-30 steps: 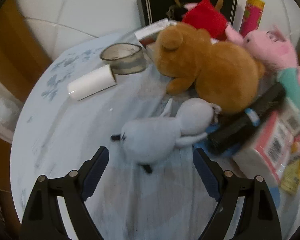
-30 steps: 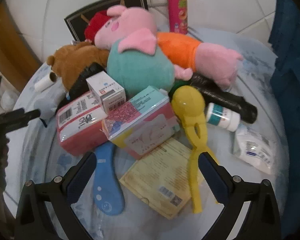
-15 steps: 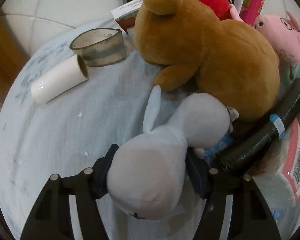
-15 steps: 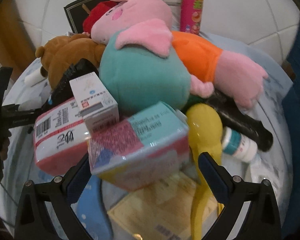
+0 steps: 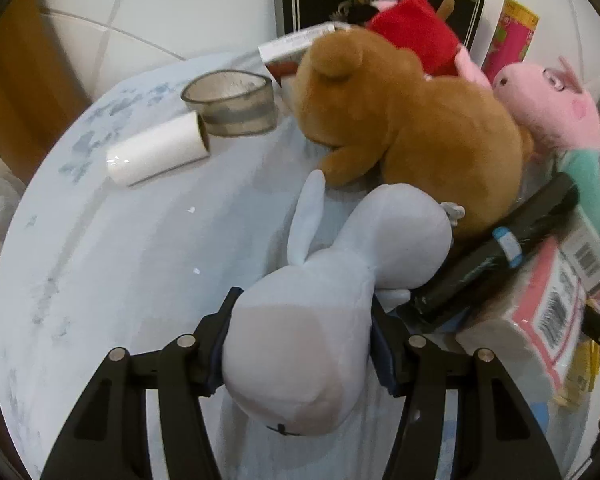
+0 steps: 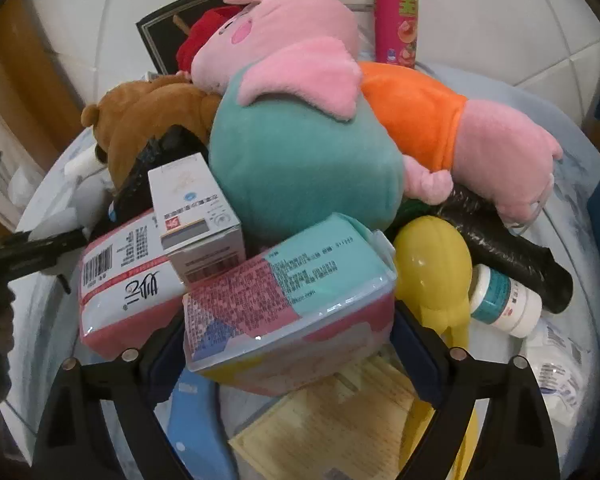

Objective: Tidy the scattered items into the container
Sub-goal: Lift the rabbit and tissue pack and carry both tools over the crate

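1. The left gripper is closing on the white plush, pads pressing its soft sides; the body could squirm out on the lift, its far end still lying on the table against the brown bear.
2. The right gripper is closing around the wrapped pack. The film is slick, and the small box leans just beside it — pulling may topple that box.
3. No container shows in either view, so the drop-off is a guess.
4. Count — 1 white plush, 1 bear, 2 pink pigs, 2 wrapped packs, 1 small box, 1 chip can, 1 pill bottle.
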`<state>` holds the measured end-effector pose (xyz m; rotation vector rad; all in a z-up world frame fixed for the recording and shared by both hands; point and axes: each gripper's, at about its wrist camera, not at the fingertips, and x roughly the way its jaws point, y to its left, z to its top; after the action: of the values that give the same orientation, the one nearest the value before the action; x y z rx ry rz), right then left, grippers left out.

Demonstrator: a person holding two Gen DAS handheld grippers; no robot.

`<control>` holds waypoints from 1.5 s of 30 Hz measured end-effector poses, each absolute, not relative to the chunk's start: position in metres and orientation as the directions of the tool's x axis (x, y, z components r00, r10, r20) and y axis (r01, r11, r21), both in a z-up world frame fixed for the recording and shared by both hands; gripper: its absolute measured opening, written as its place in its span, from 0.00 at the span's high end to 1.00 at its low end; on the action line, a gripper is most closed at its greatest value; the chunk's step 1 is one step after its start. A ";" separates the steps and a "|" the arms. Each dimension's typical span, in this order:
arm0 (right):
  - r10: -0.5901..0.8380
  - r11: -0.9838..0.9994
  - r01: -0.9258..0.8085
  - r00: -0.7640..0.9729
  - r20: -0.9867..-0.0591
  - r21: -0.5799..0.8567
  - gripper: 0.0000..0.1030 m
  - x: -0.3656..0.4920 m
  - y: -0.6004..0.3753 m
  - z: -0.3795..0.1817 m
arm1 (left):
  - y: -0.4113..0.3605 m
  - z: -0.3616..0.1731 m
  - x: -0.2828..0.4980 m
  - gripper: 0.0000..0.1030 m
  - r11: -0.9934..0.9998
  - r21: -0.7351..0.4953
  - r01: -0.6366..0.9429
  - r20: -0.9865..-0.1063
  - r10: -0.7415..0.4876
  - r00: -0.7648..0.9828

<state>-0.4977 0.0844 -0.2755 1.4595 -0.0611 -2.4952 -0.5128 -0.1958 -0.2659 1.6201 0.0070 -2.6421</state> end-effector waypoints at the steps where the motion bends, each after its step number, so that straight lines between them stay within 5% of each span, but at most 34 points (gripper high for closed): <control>1: -0.235 -0.968 0.192 -0.464 -0.854 0.162 0.12 -0.496 0.085 -0.274 | -0.197 -0.261 -0.509 0.45 -0.999 0.021 0.043 -0.887 -0.038 -0.460; 34: -0.353 -0.918 0.382 -0.653 -0.670 0.111 0.16 -0.319 0.100 -0.095 | -0.144 -0.093 -0.296 0.45 -0.993 -0.024 0.117 -0.706 -0.067 -0.705; 45: -0.272 -0.956 0.280 -0.732 -0.624 0.089 0.16 -0.242 0.122 -0.058 | -0.118 -0.062 -0.231 0.45 -0.999 -0.033 0.006 -0.662 0.018 -0.750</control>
<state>-0.2421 0.1225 -0.0578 0.9619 0.0156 -2.6764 -0.2312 -0.1179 -0.0616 1.1139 0.0525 -2.9439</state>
